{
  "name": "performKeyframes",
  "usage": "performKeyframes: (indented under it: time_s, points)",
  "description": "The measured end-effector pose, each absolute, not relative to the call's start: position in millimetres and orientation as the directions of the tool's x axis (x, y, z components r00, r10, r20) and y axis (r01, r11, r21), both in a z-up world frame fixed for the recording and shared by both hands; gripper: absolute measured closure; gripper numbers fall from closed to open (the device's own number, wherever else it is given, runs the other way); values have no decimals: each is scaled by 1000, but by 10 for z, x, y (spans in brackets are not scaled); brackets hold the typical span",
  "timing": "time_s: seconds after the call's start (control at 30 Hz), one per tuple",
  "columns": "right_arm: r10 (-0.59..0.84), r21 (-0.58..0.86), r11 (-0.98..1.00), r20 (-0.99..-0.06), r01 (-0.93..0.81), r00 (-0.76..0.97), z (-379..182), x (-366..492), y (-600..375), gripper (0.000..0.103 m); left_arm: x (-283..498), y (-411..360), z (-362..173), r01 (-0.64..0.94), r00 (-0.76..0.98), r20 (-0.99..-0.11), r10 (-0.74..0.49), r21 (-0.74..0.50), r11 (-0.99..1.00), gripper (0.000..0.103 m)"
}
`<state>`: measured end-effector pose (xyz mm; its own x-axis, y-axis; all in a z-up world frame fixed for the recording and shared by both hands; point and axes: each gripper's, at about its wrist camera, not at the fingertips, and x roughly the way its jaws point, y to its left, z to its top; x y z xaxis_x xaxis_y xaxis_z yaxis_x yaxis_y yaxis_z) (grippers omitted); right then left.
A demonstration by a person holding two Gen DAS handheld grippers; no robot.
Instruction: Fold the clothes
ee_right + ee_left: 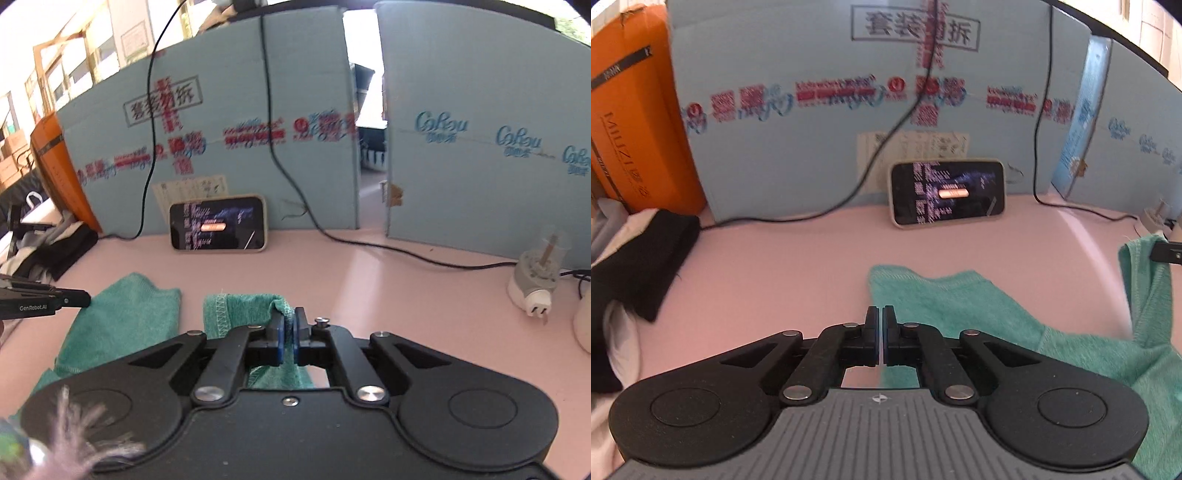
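A teal green garment (960, 306) lies partly spread on the pink table (775, 266). My left gripper (881, 314) is shut right at the garment's left edge. The fabric runs under its fingers, and the pinch itself is hidden. In the right wrist view the left gripper (83, 297) touches that same edge. My right gripper (290, 317) is shut on a bunched fold of the green garment (125, 317), whose stitched hem stands up beside the fingers. From the left wrist view, the right gripper (1167, 254) holds a raised strip of the cloth at the far right.
A phone (947, 192) with a lit screen leans against the blue cardboard wall (798, 147). Black cables trail across the back of the table. An orange box (631, 122) and a heap of black and white clothes (646, 258) sit at the left. A white plug adapter (532, 288) stands at the right.
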<state>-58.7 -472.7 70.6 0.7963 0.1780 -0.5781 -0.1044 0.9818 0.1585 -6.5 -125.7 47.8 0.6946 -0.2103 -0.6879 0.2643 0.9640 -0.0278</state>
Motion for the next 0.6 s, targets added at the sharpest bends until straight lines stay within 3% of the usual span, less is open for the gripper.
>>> performKeyframes:
  time_s: [0.23,0.37,0.6]
  points:
    - [51,158,987,-505,34,862,997,-609,-5164,98,6,-1227,426,272,645,-733,-216,-44,961,98]
    - [-62,139,980,-474,144,878,1063,-559,-5455,99,-41,-1358,263,314,615,-760,-211,-10,949,73]
    - [-244,95,943,-461,320,853,1082,-413,-5903,98,-58,-1519,140,343,603,-773,-197,29,939,62]
